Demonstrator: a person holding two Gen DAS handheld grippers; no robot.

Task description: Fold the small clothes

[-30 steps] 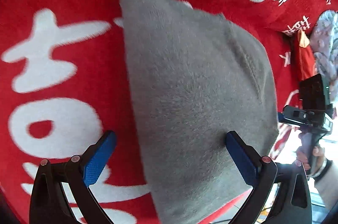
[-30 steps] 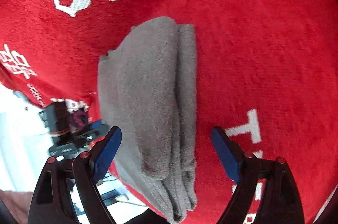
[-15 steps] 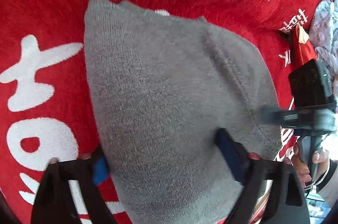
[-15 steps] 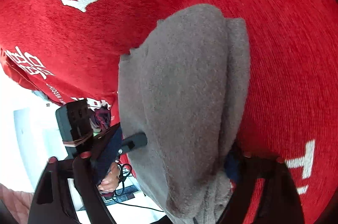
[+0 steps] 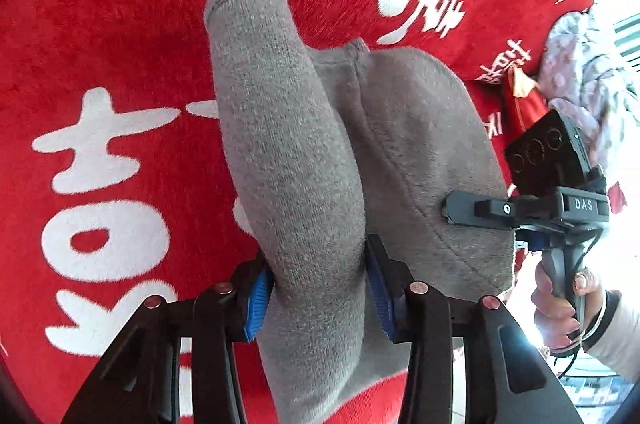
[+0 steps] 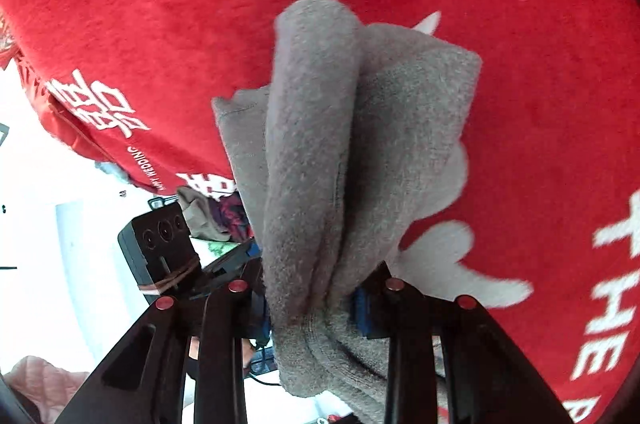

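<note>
Grey knit garment (image 5: 304,159) is pinched at both ends and raised off the red cloth w/ white lettering (image 5: 104,159), probably so the folded bundle can be carried or turned w/o coming undone. L gripper (image 5: 316,298): jaws just closed in, blue pads now pressed on a rolled fold of the garment. R gripper (image 6: 312,308): jaws likewise just closed, clamped on several stacked layers at the opposite edge. Grips at two ends likely chosen to keep layers aligned. L wrist view shows what R view lacks: a ribbed cuff-like end sticking up, the R gripper biting the far edge, a hand (image 5: 560,304) on its handle, floral fabric (image 5: 580,71) past the cloth edge. R wrist view alone shows layer count at the pinch, plus the other unit's camera block (image 6: 160,248).
</note>
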